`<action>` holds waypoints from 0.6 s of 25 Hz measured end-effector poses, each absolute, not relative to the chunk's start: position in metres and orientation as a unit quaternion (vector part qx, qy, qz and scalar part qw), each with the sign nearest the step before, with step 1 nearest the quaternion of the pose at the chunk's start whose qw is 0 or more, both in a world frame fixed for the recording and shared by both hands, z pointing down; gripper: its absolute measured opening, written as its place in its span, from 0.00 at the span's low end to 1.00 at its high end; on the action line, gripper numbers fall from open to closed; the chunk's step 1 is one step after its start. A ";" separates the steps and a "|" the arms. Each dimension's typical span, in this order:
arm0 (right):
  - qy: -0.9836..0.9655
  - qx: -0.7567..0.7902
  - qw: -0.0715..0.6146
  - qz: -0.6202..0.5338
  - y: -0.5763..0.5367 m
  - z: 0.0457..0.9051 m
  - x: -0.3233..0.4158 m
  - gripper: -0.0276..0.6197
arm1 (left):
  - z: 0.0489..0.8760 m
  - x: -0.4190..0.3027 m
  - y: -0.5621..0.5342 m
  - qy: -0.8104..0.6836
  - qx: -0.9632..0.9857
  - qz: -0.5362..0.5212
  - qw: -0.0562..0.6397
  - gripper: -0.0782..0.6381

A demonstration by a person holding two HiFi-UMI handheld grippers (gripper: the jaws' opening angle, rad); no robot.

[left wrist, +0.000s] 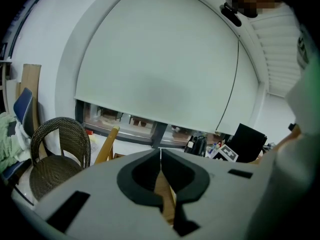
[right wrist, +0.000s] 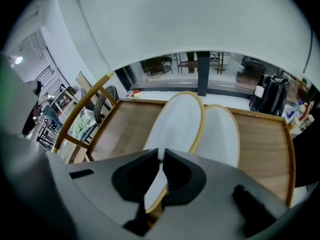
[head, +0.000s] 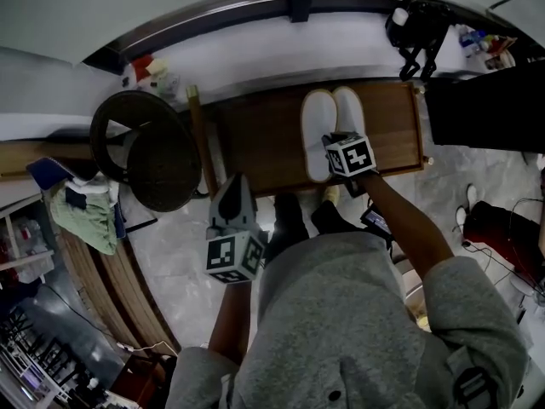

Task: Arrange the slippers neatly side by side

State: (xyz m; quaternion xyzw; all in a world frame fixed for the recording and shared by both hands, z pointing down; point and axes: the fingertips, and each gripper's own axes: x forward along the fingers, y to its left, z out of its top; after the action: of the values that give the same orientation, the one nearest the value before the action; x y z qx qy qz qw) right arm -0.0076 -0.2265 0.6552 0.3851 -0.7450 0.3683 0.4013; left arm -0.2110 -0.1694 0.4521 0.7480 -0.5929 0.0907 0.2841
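Observation:
Two white slippers with yellow rims lie side by side, toes away from me, on a wooden table. The left slipper touches the right slipper along its edge. My right gripper is shut and sits over the heel end of the left slipper, whose white sole shows through the gap under the closed tips. Whether it touches the slipper I cannot tell. My left gripper is shut and empty, held over the floor in front of the table, away from both slippers.
A dark wicker chair stands left of the table, with clothes piled beside it. A black bag sits behind the table's right end. My feet stand at the table's front edge.

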 end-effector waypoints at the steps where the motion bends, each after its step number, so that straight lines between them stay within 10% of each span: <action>1: -0.745 0.385 0.401 0.368 -0.226 0.656 -0.005 0.10 | 0.452 -0.207 -0.168 -0.594 0.747 0.091 0.285 0.13; 15: -0.762 0.307 0.454 0.345 -0.230 0.674 -0.027 0.10 | 0.449 -0.190 -0.155 -0.609 0.733 0.109 0.283 0.13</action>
State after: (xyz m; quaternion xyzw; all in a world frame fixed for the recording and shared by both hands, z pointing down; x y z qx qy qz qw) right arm -0.0270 -0.2303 0.6743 0.3069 -0.7625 0.3445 0.4536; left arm -0.1896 -0.1551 0.4487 0.7328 -0.6090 0.1091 0.2832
